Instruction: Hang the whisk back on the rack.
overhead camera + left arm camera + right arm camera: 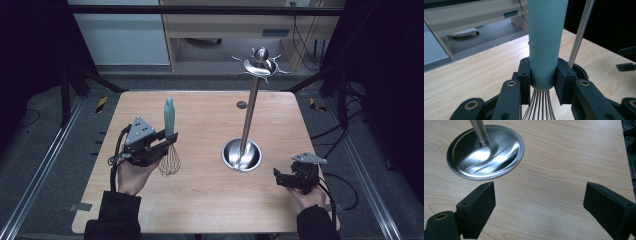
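the whisk (170, 142) stands upright over the left half of the wooden table (200, 210), its pale teal handle pointing up and its wire loops hanging below, near the tabletop; whether the wires touch the wood cannot be told. the left gripper (167, 140) is clamped on it: in the left gripper view the two black pads press on either side of the handle's lower end (545, 50), just above where the wires (540, 105) fan out. a hand in a dark sleeve carries that gripper from below.

to the right of the whisk, well apart, the steel utensil stand (248, 120) rises from its round dished base (241, 155) to a ring of curved hooks at the top.

the right gripper (278, 176) sits near the table's right front corner, just right of the stand's base. in the right gripper view its jaws are spread wide with bare wood between them, holding nothing and touching nothing, the base (485, 152) just beyond them.

no brand, label or legible writing can be made out on any of these things.
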Demonstrator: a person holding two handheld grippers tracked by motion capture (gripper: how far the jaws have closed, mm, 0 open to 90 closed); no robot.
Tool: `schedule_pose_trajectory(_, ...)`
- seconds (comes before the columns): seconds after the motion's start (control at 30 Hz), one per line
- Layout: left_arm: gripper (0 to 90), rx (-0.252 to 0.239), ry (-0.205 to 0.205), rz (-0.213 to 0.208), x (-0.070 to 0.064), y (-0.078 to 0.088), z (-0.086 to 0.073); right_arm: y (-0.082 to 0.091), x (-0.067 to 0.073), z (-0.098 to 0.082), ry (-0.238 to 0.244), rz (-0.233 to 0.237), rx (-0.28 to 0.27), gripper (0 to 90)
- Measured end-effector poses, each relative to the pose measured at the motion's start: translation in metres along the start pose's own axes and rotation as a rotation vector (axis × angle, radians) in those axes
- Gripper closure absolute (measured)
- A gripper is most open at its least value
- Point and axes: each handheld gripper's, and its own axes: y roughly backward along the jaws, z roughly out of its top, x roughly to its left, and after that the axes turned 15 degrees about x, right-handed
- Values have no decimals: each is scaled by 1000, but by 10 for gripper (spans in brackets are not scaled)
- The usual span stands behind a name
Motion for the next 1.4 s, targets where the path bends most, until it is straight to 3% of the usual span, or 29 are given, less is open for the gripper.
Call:
schedule_pose_trajectory(0.37,687,-10,-20,-43,-12,-6,19,0,0,0,8,-4,-1,108)
schedule_pose_trajectory(1.4,687,-43,-83,-96,-41,-12,81,2,-1,1,-1,9,-16,108)
